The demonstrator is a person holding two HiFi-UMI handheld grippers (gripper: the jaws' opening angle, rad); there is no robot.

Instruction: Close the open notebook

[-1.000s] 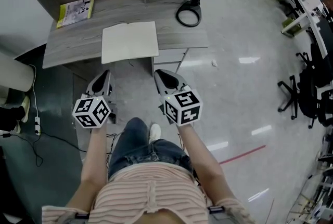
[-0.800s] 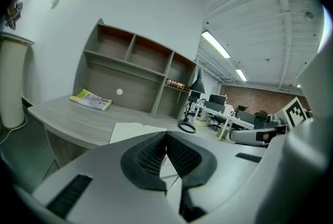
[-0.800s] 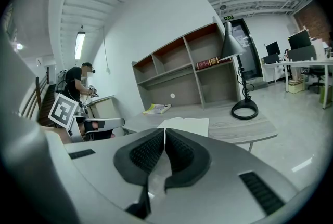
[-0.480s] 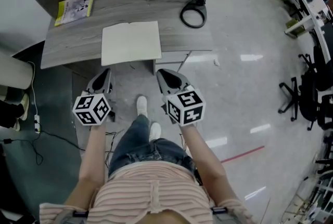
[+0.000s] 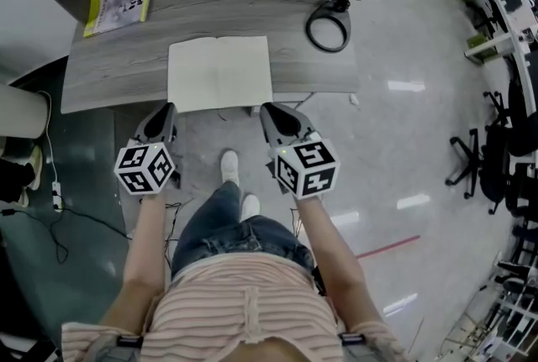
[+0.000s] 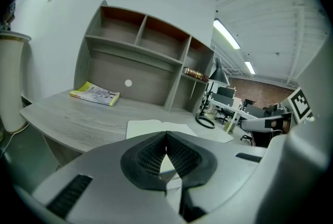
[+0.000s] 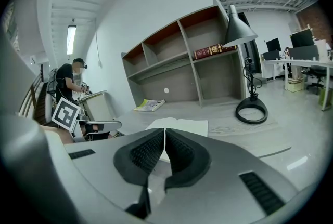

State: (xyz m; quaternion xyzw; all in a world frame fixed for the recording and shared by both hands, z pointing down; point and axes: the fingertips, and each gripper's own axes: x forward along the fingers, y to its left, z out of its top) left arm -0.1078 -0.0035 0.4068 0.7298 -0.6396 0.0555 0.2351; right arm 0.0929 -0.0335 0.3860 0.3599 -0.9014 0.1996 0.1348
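The open notebook (image 5: 220,73) lies flat with blank white pages on the grey wooden desk (image 5: 109,66), near its front edge. It also shows ahead in the left gripper view (image 6: 156,127) and in the right gripper view (image 7: 179,126). My left gripper (image 5: 160,118) hovers just short of the desk's front edge, below the notebook's left corner, jaws shut and empty. My right gripper (image 5: 277,118) hovers by the notebook's lower right corner, also shut with nothing between its pads. Neither touches the notebook.
A yellow booklet (image 5: 118,6) lies at the desk's back left. A black lamp with a ring base (image 5: 329,29) stands at the right end. Shelves rise behind the desk. The person's legs and shoes (image 5: 229,167) are below. Office chairs (image 5: 496,150) stand at the far right.
Both grippers have moved forward toward the desk and now sit at its front edge beside the notebook. The person has stepped closer. Jaws stayed shut.
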